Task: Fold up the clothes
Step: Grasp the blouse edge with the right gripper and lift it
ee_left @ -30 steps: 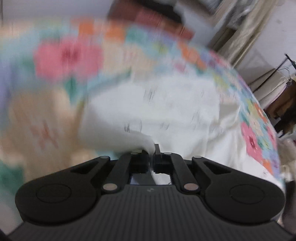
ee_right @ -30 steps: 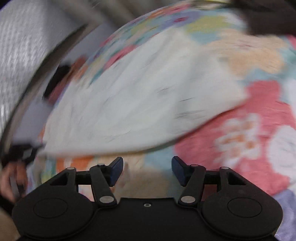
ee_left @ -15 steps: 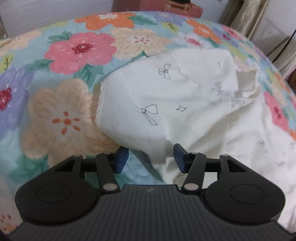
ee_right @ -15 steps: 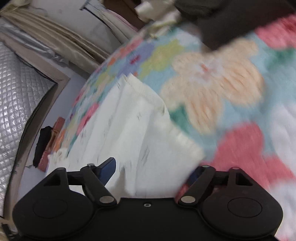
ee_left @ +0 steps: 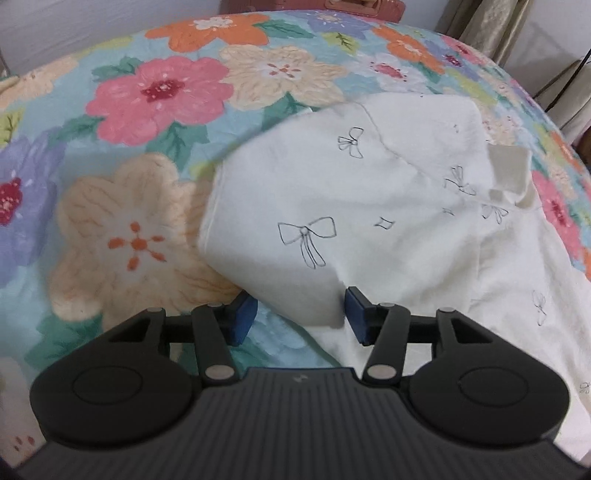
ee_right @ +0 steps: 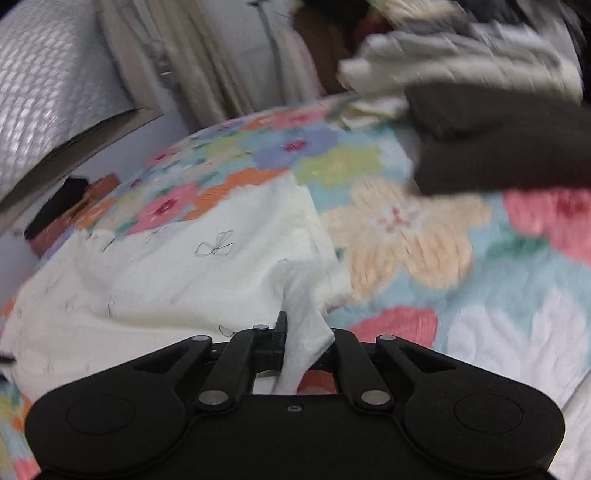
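Observation:
A white garment with small black bow drawings (ee_left: 351, 221) lies on a flowered bedspread (ee_left: 147, 110). One part is folded over toward the left, its folded corner reaching between my left fingers. My left gripper (ee_left: 300, 314) is open just in front of that corner, not gripping it. In the right wrist view the same garment (ee_right: 166, 280) spreads to the left, and my right gripper (ee_right: 301, 343) is shut on a pinched corner of the white cloth. The right fingertip is hidden by cloth.
A dark folded garment (ee_right: 498, 147) and a pile of pale clothes (ee_right: 461, 62) lie at the far right of the bed. A brown case (ee_left: 314, 5) stands beyond the bed's far edge. Curtains (ee_right: 207, 62) hang behind the bed.
My left gripper let go of the garment corner and opened, leaving the fold lying on the garment. My right gripper swung to another corner of the garment and shut on it.

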### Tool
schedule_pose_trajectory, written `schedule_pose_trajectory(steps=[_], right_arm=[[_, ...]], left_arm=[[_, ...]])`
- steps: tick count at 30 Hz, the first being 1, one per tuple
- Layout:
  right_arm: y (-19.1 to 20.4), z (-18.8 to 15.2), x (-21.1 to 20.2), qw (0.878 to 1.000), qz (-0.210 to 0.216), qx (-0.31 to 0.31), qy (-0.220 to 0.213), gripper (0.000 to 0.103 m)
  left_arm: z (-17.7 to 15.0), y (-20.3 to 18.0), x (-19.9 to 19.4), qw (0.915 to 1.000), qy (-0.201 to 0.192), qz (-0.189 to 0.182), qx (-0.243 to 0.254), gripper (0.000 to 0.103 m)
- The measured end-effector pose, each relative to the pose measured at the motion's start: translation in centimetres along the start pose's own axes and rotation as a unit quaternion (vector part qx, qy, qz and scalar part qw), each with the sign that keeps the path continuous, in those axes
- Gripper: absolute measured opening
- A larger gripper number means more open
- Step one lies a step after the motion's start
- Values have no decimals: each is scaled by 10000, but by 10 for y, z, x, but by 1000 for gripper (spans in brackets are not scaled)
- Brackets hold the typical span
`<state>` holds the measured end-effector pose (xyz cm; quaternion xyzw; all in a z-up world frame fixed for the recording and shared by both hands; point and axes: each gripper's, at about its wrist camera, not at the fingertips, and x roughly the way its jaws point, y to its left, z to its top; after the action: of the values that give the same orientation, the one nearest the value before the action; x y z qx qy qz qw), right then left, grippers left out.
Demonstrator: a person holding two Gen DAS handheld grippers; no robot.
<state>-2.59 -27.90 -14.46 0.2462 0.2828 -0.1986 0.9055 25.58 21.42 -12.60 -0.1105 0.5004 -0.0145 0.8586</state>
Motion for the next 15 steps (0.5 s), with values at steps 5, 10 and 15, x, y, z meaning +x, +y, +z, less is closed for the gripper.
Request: schedule_pose_trajectory(steps=[5,10,15], right_arm=[[13,15,-1,9999,36,-108,-72,5],[13,28,11,9860,806,1377,490,8],[71,43,29,9778,1461,1225,871,8]], left_arm=[[2,10,-9,9998,65,-16,-166,52],[8,19,-47,9958,-435,-800,127,51],[11,28,-63,9924,-800,-938,17,52]])
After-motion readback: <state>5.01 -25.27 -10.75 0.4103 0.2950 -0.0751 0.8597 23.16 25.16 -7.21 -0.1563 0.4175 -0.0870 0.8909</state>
